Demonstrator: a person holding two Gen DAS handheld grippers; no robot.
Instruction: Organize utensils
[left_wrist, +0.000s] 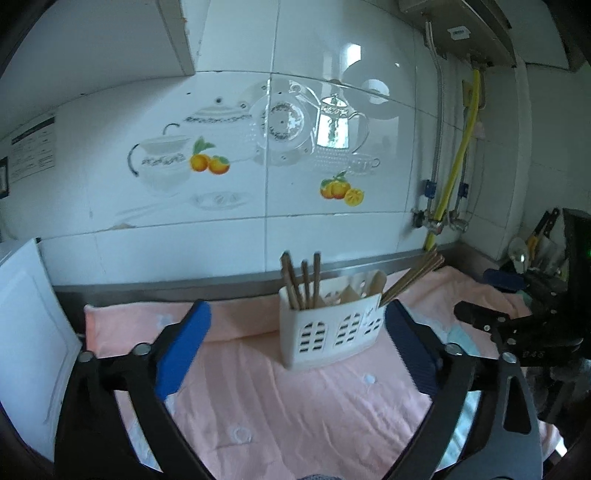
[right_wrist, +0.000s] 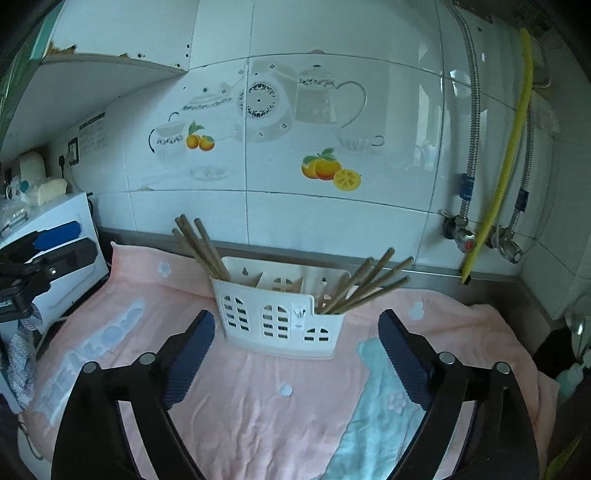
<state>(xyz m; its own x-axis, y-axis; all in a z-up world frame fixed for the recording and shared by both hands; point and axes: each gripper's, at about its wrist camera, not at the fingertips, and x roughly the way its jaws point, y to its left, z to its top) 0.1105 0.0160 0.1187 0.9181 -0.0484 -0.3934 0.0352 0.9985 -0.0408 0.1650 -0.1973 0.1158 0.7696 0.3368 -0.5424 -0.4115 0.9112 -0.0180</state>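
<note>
- I held the left gripper (left_wrist: 297, 347) with its fingers spread wide and nothing between them.
- I held the right gripper (right_wrist: 296, 349) likewise, fingers apart and empty.
- The white utensil caddy (right_wrist: 280, 317) stood on the pink towel (right_wrist: 258, 398) just beyond both fingertip pairs.
- Chopsticks (right_wrist: 364, 284) leaned in its end compartments.

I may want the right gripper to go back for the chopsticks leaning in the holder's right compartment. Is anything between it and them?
Nothing visible. The right gripper is open and empty, with only bare pink towel between it and the white holder. The chopsticks lean out to the right, uncovered.
</note>
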